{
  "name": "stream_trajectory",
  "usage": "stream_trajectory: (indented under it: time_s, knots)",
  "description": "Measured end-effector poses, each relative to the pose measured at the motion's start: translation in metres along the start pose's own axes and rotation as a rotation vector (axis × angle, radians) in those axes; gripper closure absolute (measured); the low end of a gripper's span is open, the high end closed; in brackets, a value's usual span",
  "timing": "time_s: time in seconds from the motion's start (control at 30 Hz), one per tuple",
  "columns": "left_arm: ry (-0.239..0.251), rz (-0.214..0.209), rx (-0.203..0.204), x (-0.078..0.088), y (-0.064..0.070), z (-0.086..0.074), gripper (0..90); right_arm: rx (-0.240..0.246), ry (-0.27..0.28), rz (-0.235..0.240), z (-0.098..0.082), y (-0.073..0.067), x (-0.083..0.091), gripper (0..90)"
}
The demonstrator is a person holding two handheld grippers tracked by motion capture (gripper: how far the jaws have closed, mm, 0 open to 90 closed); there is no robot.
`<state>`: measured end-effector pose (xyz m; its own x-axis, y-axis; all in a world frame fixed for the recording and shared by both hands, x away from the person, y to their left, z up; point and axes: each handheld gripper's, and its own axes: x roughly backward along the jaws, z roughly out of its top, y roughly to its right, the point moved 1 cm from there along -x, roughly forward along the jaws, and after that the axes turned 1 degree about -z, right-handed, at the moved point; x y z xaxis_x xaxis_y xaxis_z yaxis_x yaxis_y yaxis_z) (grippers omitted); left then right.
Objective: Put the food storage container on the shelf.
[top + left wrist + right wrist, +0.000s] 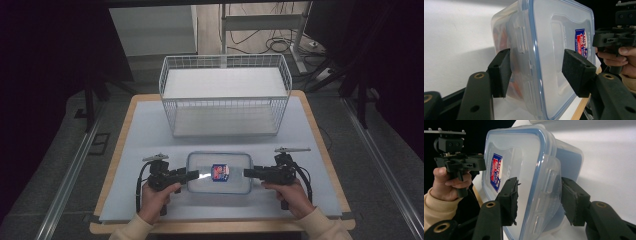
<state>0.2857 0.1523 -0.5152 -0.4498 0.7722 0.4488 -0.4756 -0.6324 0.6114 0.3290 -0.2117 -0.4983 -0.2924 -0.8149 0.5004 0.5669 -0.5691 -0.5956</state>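
I hold one gripper in each hand, and both are set against the short ends of the clear container (pixel 219 173), which lies flat on the surface (pixel 145 125) just in front of the wire basket (pixel 225 95). The container carries a blue-rimmed lid (pixel 564 32) with a red and blue label (pixel 220 172).

State of the left gripper (pixel 192 175): its fingers (pixel 500 72) straddle the end latch, one pad against the container wall and the other standing just off the lid face. I judge them spread and not yet clamped.

State of the right gripper (pixel 250 173): its fingers (pixel 510 200) bracket the opposite latch flap (pixel 549 190) with a gap visible on both sides. I judge this one released as well.

Hazards from this position:

1. Uneven closure. If one gripper clamps before the other, the container may slide along the smooth surface toward the open side.
2. Grip on the latch only. The flap is hinged. If the pads close on it rather than on the rim, it may flex or pop open, and the lid could lift at that end.
3. Unequal lift. Raising one end first would tilt the container and shift the orange contents (pixel 501 37) seen through the wall.
4. Slick plastic. Smooth walls offer little friction; a light squeeze may let the container slip out.
5. Basket clearance. The basket rim stands high, so a low carry would strike the wire.
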Motion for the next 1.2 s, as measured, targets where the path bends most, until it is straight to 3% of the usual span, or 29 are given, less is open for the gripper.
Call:
stream_trajectory:
  time_s: [0.6, 1.2]
  knots:
    - [0.019, 0.026, -0.046, 0.002, 0.009, -0.001, 43.5, 0.018, 0.032, 0.002, -0.001, -0.003, 0.006, 52.3]
    - [0.076, 0.015, -0.08, 0.014, 0.021, 0.011, 45.6, 0.063, 0.075, 0.023, 0.008, -0.012, 0.015, 52.3]
